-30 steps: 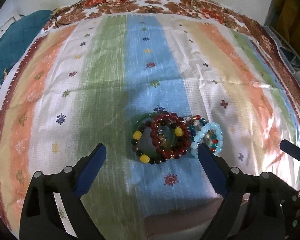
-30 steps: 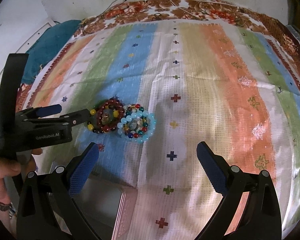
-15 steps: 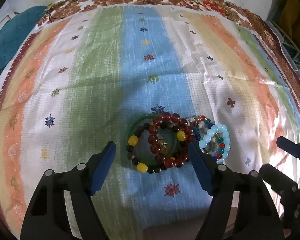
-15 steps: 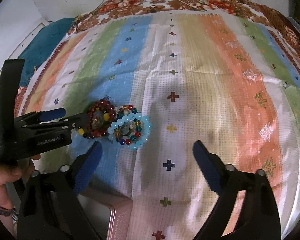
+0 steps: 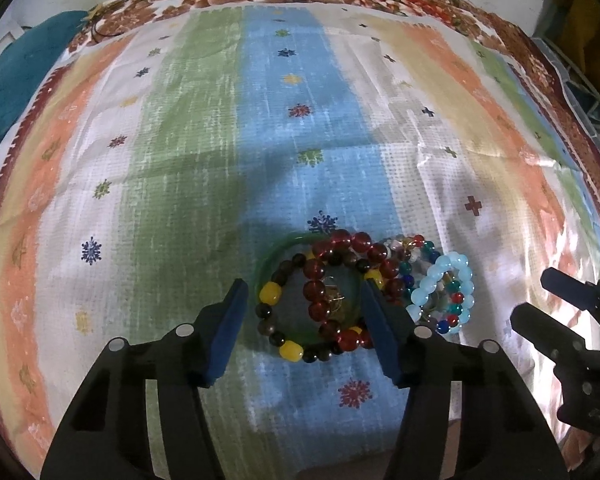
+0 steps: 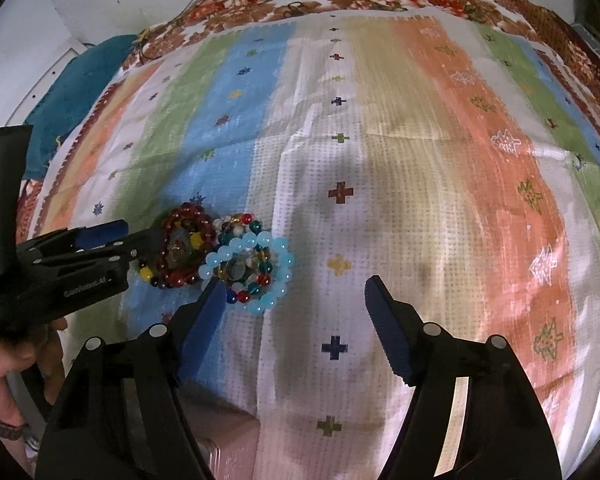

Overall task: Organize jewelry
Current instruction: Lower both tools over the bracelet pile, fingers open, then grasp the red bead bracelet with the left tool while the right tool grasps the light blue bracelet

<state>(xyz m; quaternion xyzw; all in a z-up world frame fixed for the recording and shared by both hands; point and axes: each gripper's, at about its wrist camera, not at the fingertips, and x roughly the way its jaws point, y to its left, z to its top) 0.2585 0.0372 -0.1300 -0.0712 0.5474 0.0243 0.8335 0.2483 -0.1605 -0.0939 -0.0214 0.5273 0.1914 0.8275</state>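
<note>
The bracelets lie in one tight heap on the blue stripe [image 5: 340,128] of the striped cloth [image 5: 180,160], and everything else is best placed against that heap. The left gripper [image 5: 300,320] is spread open around its left part: one blue finger [image 5: 228,328] sits just outside the green bangle [image 5: 268,260], the other [image 5: 380,332] comes down on the heap's far side, between the dark red bead bracelet [image 5: 320,272] and the mixed-colour one beside it. A dark bracelet with yellow beads [image 5: 272,294] overlaps both the bangle and the red beads, so the pieces are touching and partly stacked. The pale blue bead bracelet [image 6: 260,248] lies on the right edge of the heap, and the right gripper [image 6: 292,308] hangs open just right of it, holding nothing, its left finger [image 6: 204,320] close to the blue beads. The step in hand looks like a pick from the left side of the heap. To do it well, the fingers should settle low against the cloth and close slowly on one ring only, probably the rigid bangle, since round beads will roll and slip. Whether the inner finger is touching the red beads cannot be told. Lifting gently would let the overlapping strands slide off rather than drag along.
</note>
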